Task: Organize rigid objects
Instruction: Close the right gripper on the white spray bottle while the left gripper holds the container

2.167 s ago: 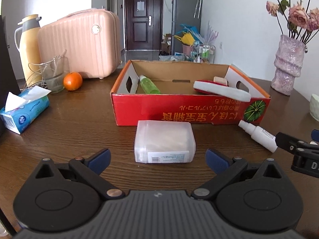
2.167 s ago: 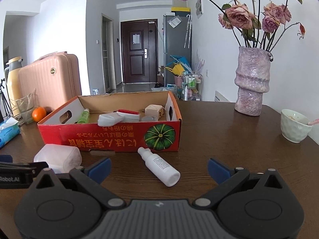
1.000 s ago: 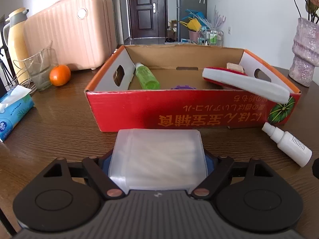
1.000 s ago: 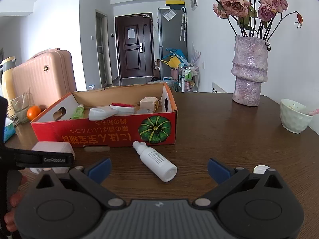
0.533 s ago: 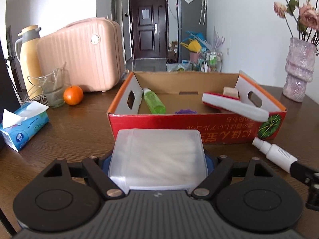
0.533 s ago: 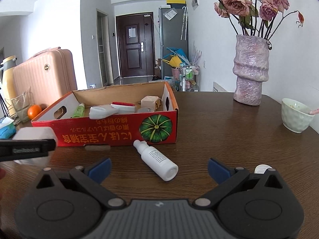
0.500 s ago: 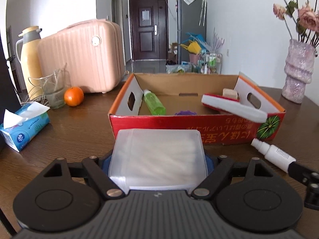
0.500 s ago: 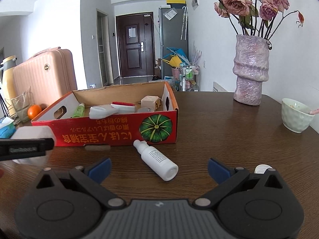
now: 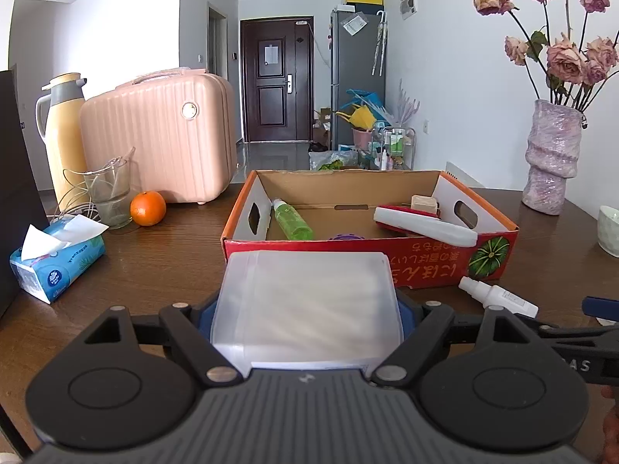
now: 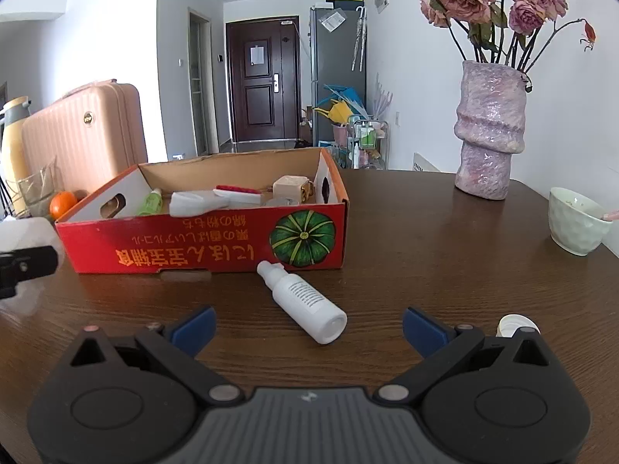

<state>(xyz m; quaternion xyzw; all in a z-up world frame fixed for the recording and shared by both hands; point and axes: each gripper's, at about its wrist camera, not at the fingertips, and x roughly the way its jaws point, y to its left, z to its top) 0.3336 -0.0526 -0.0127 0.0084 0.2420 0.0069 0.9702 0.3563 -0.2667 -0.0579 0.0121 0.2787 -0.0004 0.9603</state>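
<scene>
My left gripper (image 9: 305, 317) is shut on a translucent plastic case (image 9: 307, 305), held off the table just in front of the red cardboard box (image 9: 425, 266). In the box lie a green bottle (image 9: 292, 224), a white and red tool (image 9: 425, 226) and a small tan block (image 9: 423, 203). A white spray bottle (image 10: 305, 297) lies on the table before the box's front wall (image 10: 193, 255). My right gripper (image 10: 309, 324) hangs open just short of that bottle, nothing between its fingers. The held case (image 10: 27, 228) shows at the left edge of the right wrist view.
A pink suitcase (image 9: 158, 143), yellow thermos (image 9: 64, 135), glass (image 9: 110, 197), orange (image 9: 147, 208) and tissue pack (image 9: 58, 266) stand at the left. A purple vase (image 10: 489, 131) and pale green bowl (image 10: 576, 226) stand at the right. A small white cap (image 10: 516, 324) lies by my right finger.
My left gripper closed on the translucent case, then lifted it off the table and tilted up. The right gripper and the white bottle have stayed where they were.
</scene>
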